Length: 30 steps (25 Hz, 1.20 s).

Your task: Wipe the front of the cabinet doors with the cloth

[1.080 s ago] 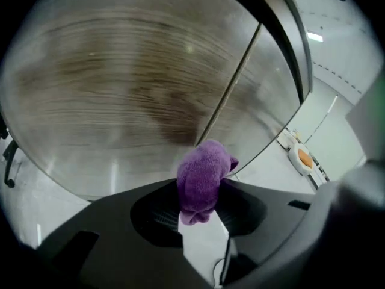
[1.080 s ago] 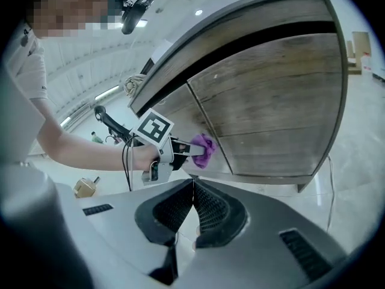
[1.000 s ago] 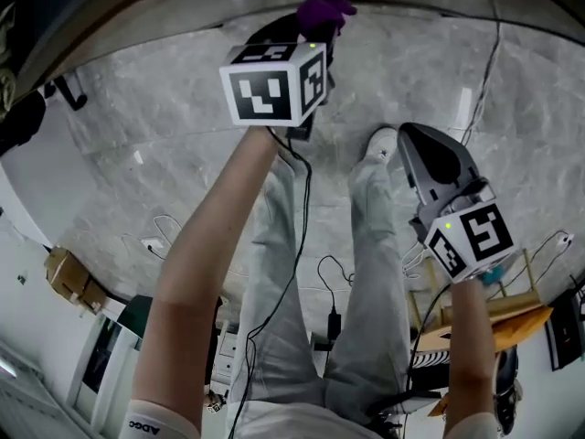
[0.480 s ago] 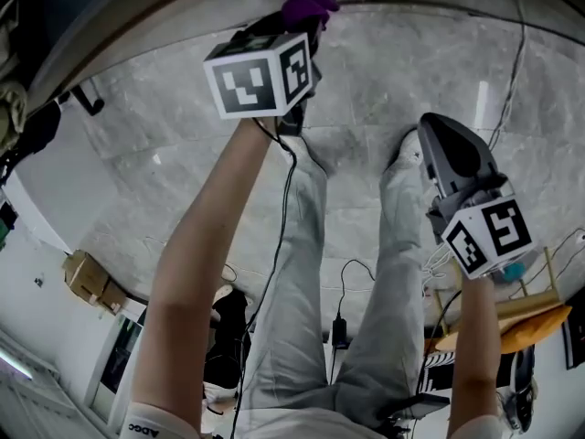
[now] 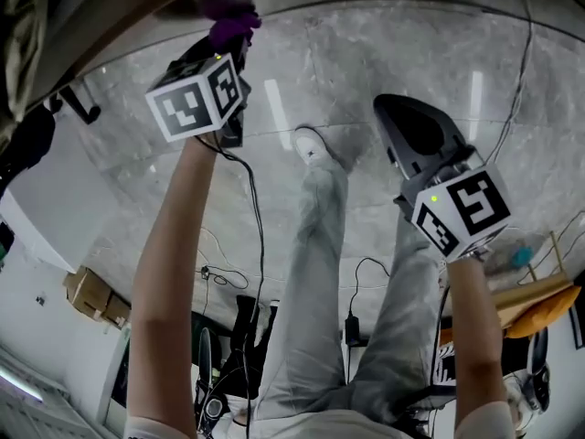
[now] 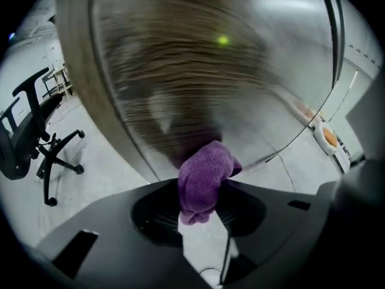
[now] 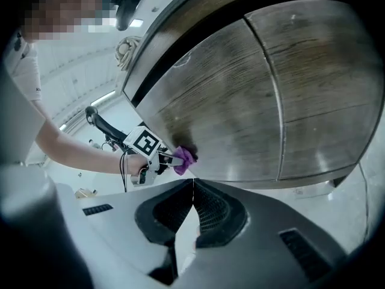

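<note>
Cloth [image 6: 203, 168], pinched by the fingers of the left gripper [image 6: 203, 188], has swept left along the door [image 7: 228, 101] bottom, so wiping is under way; right gripper [image 7: 192, 182], fingers pressed together empty, hangs off the door.

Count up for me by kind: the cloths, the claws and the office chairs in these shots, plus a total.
1 purple cloth
2 claws: left claw, right claw
1 office chair
Total: 4
</note>
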Tool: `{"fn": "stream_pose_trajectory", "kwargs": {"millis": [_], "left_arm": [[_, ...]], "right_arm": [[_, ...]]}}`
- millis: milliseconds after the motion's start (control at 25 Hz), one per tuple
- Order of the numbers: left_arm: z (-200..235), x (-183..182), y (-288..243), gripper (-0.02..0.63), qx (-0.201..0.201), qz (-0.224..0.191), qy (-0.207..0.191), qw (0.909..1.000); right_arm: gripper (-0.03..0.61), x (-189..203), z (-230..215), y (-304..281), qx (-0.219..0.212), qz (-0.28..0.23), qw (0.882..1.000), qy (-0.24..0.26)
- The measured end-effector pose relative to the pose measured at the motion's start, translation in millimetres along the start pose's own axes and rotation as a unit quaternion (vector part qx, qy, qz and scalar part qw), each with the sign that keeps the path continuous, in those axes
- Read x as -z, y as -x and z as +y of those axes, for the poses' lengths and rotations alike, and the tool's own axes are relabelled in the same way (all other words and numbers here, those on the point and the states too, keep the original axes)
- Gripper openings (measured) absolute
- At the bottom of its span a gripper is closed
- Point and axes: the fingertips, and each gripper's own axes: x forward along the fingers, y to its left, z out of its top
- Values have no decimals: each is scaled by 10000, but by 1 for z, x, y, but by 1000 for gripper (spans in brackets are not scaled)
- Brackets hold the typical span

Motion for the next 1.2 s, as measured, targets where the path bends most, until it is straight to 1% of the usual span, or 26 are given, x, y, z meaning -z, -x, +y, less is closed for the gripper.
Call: {"fn": "stream_pose_trajectory", "kwargs": {"millis": [160, 280, 320, 400, 480, 560, 640, 760, 880, 1040, 1120, 1200], "left_arm": [[32, 10, 4, 144, -250, 59, 241, 9994], [47, 12, 13, 144, -651, 75, 230, 9976], [50, 12, 17, 144, -797, 53, 267, 9964], [51, 15, 23, 144, -984, 8, 487, 9940], [40, 23, 25, 144, -994, 18, 675, 9928], [19, 32, 23, 144, -921, 82, 660, 9935], [-14, 39, 14, 144, -755, 189, 561, 9954], [-83, 43, -15, 144, -417, 311, 407, 9978], [-154, 34, -47, 144, -110, 333, 265, 9990], [-232, 15, -86, 144, 276, 371, -105, 9989], [-258, 5, -99, 144, 385, 379, -357, 9979], [-273, -6, -110, 144, 427, 351, -552, 9969]], "right_arm": [[26, -2, 17, -17, -156, 88, 9998, 91], [26, -11, 17, -6, -240, 64, 9996, 148], [26, -13, 15, -1, -266, 54, 9995, 153], [26, -14, 8, 11, -293, 72, 9994, 161], [26, -10, 0, 23, -304, 137, 9993, 188], [26, -6, -6, 36, -351, 211, 9989, 245], [26, -3, -15, 50, -406, 299, 9982, 319], [26, 4, -43, 75, -422, 439, 9973, 404], [26, 10, -78, 103, -362, 506, 9972, 415], [26, 17, -126, 136, -77, 426, 9988, 229], [26, 22, -147, 151, 126, 284, 9995, -4], [26, 29, -163, 162, 311, 193, 9991, -211]]}}
